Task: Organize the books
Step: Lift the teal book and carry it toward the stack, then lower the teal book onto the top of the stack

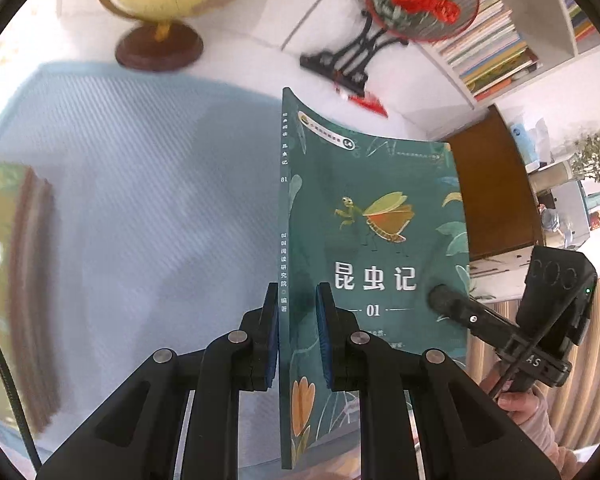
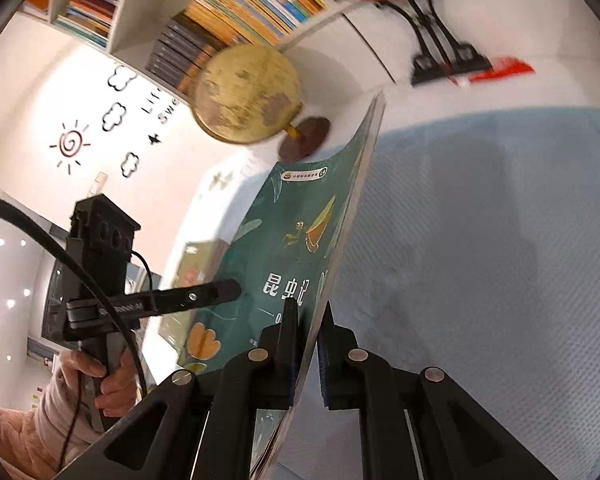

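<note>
Clamping both sets of jaws onto the thin dark-green paperback with the mantis drawing on its cover [image 1: 376, 216], each from an opposite long edge: the left gripper [image 1: 298, 336] pinching the spine side, blue pads pressing on either face, and the right gripper [image 2: 309, 344] pinching the open page edge the same way. Holding the paperback clear of the surface, standing on edge between the two tools, its far end bowing slightly. Showing, in the left wrist view, a finger of the right gripper reaching onto the cover near its outer edge, with a hand [image 1: 520, 404] in a pale sleeve gripping the handle behind. Hanging over a pale blue textured mat [image 1: 140, 184] spread on the white table [image 1: 236, 48]. Lying at the mat's left edge, a blurred stack of books [image 1: 16, 280]. Standing farther back, a yellow globe on a dark round wooden base [image 1: 160, 20] and a round embroidered fan with red flowers on a black stand [image 1: 416, 4]. Filling the white shelving [image 1: 496, 52] beyond, rows of colourful books.
</note>
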The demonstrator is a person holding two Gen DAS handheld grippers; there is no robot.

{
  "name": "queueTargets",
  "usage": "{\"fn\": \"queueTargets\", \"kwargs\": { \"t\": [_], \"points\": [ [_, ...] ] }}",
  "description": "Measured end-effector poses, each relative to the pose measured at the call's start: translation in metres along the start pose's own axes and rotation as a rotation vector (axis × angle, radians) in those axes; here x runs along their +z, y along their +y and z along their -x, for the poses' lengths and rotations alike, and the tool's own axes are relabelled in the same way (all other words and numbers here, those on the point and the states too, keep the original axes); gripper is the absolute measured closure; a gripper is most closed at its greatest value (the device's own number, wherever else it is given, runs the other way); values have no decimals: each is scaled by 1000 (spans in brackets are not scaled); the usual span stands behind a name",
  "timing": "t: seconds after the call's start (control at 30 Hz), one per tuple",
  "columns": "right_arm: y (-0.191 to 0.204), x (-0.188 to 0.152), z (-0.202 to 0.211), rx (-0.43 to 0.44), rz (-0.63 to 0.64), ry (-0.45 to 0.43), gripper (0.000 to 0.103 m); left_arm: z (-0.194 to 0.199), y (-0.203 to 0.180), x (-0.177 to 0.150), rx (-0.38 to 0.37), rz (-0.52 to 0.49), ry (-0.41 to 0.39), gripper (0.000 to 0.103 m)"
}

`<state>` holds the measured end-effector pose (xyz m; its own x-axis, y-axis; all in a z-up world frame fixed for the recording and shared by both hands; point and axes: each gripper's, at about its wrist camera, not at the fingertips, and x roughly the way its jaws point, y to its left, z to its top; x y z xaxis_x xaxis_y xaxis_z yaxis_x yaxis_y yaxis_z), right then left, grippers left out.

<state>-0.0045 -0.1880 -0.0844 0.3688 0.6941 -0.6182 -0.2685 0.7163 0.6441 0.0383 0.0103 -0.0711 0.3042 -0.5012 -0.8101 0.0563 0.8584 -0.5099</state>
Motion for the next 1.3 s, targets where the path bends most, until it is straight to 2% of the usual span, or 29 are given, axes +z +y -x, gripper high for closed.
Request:
{"fn": "queueTargets", "kwargs": {
  "t": [0.13,0.37,0.5,0.73,0.87,1.03,1.3],
  "points": [
    [35,7,-6,11,35,-27,94,29,10,3,21,-27,-41,89],
    [85,4,-36,34,66,-19,93,76,45,2,85,-55,-106,89],
    [117,1,-64,64,81,-6,93,105,76,-5,113,-53,-136,89],
    [176,-5,-130,102,125,51,93,151,156,-16,151,26,-165,89],
    [203,-12,-171,123,146,95,93,166,192,-27,189,66,-169,89],
    [218,-22,-211,121,149,143,93,172,234,-37,202,119,-152,89],
    [216,-41,-263,45,97,190,93,153,285,-45,198,189,-92,89]
  ]
}}
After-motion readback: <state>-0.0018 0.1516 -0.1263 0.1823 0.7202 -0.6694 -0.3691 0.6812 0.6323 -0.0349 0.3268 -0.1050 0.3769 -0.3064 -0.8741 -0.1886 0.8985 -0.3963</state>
